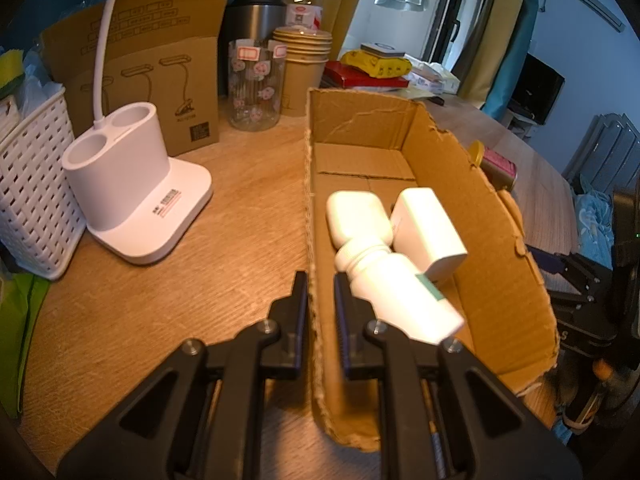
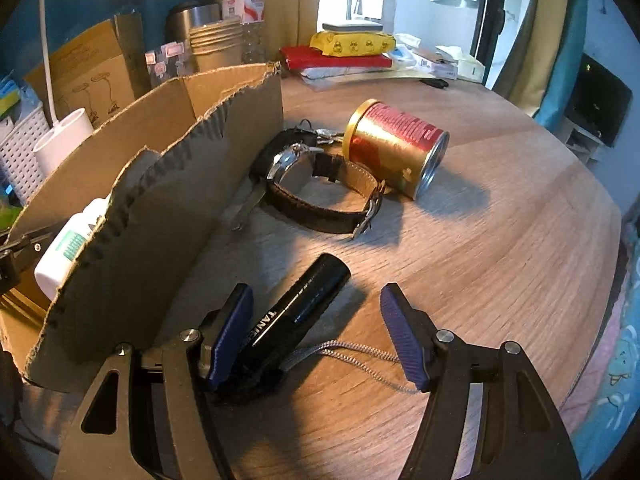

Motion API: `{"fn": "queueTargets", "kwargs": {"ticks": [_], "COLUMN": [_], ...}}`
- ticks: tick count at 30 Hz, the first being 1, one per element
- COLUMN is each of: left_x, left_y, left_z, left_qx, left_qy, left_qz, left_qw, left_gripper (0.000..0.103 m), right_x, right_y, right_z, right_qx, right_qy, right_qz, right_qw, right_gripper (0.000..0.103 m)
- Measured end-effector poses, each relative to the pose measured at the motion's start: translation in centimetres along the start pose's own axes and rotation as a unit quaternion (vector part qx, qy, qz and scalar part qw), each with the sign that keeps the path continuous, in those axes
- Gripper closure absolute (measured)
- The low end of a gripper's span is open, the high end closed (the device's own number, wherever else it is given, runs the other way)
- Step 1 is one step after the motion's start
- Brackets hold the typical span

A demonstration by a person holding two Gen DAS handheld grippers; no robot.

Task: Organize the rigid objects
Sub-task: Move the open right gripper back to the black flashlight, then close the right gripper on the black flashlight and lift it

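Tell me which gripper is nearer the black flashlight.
Right. The right gripper straddles the flashlight, which lies on the table between its open jaws. The left gripper is shut on the near wall of the cardboard box, on the far side from the flashlight.

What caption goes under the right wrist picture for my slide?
Right gripper, open around a black flashlight, beside the cardboard box, watch and tin can.

Each hand-held gripper, left (image 1: 320, 296) and right (image 2: 316, 320), has black angular arms with triangular cut-outs, silver pivot screws, and ribbed dark blue finger pads
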State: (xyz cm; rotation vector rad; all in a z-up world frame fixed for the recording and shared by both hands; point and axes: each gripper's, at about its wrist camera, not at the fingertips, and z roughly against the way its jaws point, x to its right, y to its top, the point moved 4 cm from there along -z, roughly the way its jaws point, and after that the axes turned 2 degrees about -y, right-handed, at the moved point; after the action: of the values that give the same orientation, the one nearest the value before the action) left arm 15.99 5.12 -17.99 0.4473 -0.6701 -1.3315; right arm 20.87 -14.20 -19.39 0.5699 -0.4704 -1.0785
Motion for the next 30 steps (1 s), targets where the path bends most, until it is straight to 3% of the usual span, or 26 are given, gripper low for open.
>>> {"fn": "queueTargets", "kwargs": {"ticks": [7,10,30], "left_x": [0.1,0.1,0.2], "left_y": [0.0,0.0,0.0], "left_z": [0.0,0.0,0.0], "left_qx": [0.001,0.001,0.002], "left_qy": [0.001,0.001,-0.001], "left_qz": [-0.002,-0.002,-0.001], "left_qw": [1.0,1.0,1.0], "left_gripper": [0.089,0.089,0.089], "right_x": [-0.3,-0.6,0.4], "right_y": [-0.1,-0.2,0.2], "right_z": [0.4,0.5,2.7], "right_qx": [0.013,0.018,0.061], "right_qy": [0.004,0.004,0.054], "right_qz": [0.01,0.02,-0.012], "right_qw": [1.0,1.0,0.997], "right_gripper": [0.074,0.081,0.082]}}
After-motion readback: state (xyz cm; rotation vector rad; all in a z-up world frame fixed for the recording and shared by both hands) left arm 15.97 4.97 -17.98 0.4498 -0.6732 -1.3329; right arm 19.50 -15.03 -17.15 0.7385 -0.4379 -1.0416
